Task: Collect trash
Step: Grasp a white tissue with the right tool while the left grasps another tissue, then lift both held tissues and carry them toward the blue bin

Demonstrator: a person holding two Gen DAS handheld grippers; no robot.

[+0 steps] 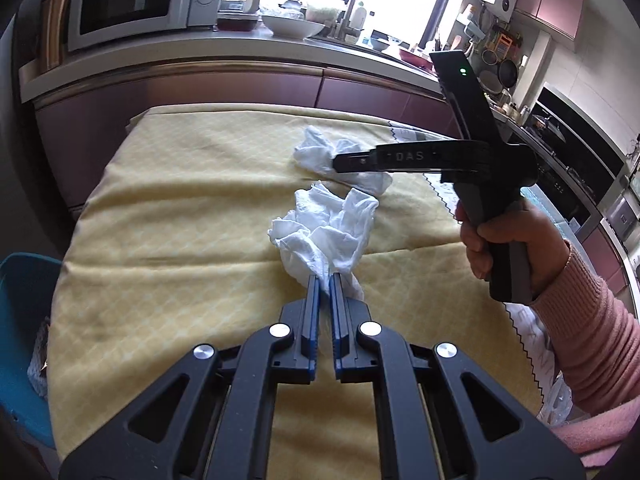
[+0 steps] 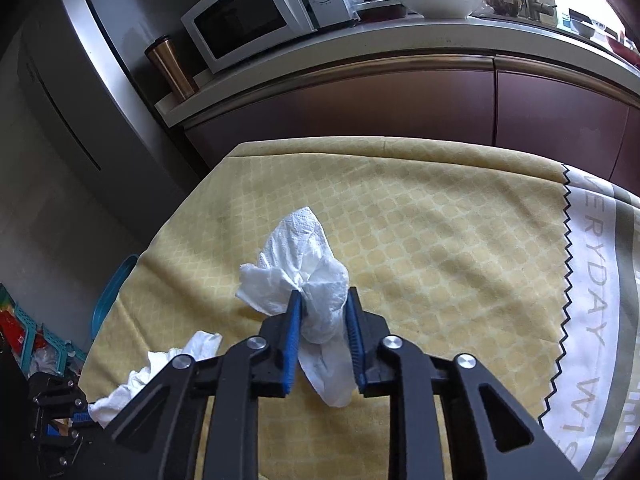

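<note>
Two crumpled white tissues lie on the yellow tablecloth point(image 1: 180, 240). In the left wrist view my left gripper point(image 1: 326, 282) is shut on the near tissue point(image 1: 324, 232), its blue pads pinching the lower end. Behind it the far tissue point(image 1: 314, 148) sits at the tip of my right gripper point(image 1: 340, 161), held by a hand point(image 1: 508, 240) in a pink sleeve. In the right wrist view my right gripper point(image 2: 324, 298) is shut on that tissue point(image 2: 304, 264), which bulges out between the pads. The left gripper point(image 2: 80, 416) and its tissue point(image 2: 160, 368) show at lower left.
A blue bin point(image 1: 24, 320) stands beside the table's left edge, its rim point(image 2: 112, 292) also in the right wrist view. A white printed cloth point(image 2: 592, 300) covers the table's right side. Purple cabinets point(image 2: 400, 104) with a microwave point(image 1: 132, 0) stand behind.
</note>
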